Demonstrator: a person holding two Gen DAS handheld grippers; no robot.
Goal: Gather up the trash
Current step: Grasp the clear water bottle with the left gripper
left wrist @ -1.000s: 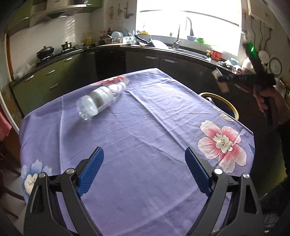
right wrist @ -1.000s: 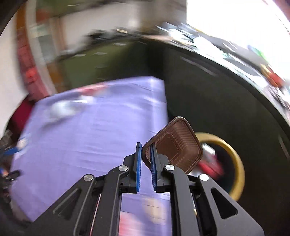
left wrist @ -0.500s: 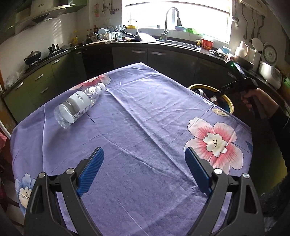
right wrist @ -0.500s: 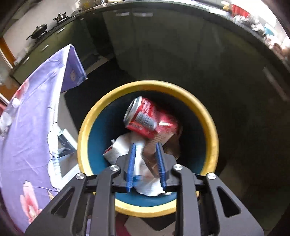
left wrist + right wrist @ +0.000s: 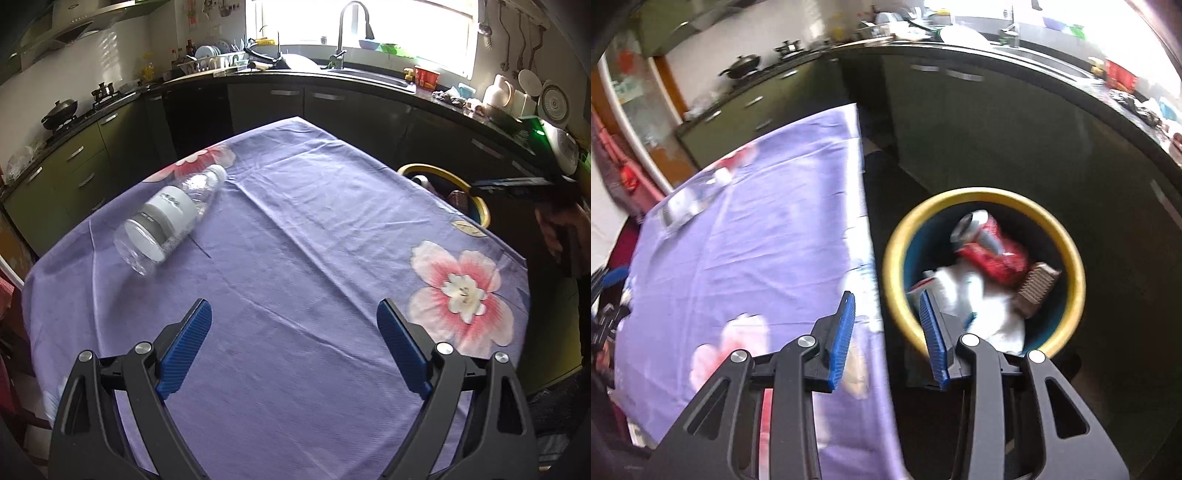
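Clear glossy plastic bottle [image 5: 171, 214] with paper label; matt, creased purple cloth [image 5: 295, 236]; ribbed blue gripper pads [image 5: 184, 345]; shiny metal can [image 5: 988, 245].

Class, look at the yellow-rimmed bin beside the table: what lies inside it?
Inside the bin: a red can, white crumpled paper and a brown ridged tray. Whatever lies beneath them is covered.

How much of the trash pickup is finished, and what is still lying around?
Mostly done: the yellow-rimmed bin already holds a red can, white paper and a brown ridged tray. The right gripper, jaws just opened and empty, hangs beside the bin. Left: one clear plastic bottle lying on the purple tablecloth, ahead of the open, empty left gripper.
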